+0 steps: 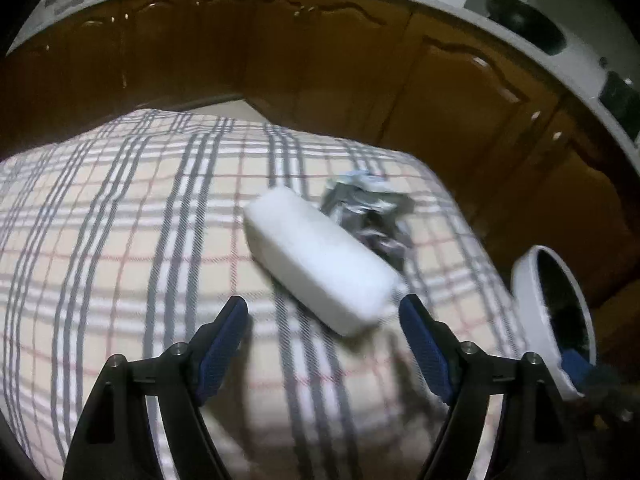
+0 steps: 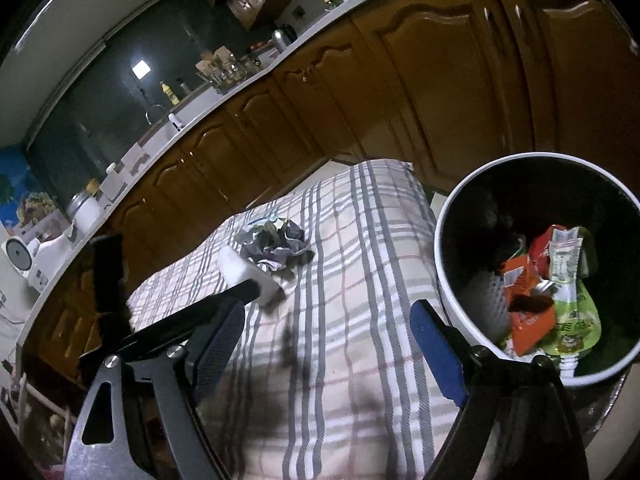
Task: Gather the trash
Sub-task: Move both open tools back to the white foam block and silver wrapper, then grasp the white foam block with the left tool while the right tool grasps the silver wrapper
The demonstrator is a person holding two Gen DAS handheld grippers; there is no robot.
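Left gripper (image 1: 323,312): your jaws spread wide, nothing held
Right gripper (image 2: 328,316): yours too, wide apart, empty
Block (image 1: 320,258): white, on cloth (image 1: 120,240), just ahead
Wad (image 2: 274,246): crumpled, touching block
Bin (image 2: 456,280): wrappers (image 2: 548,292) inside, print unreadable

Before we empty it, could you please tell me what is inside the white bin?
The bin holds an orange wrapper, a green pouch and a pale packet. They cover the bottom, and the far side lies in shadow, so anything beneath cannot be seen.
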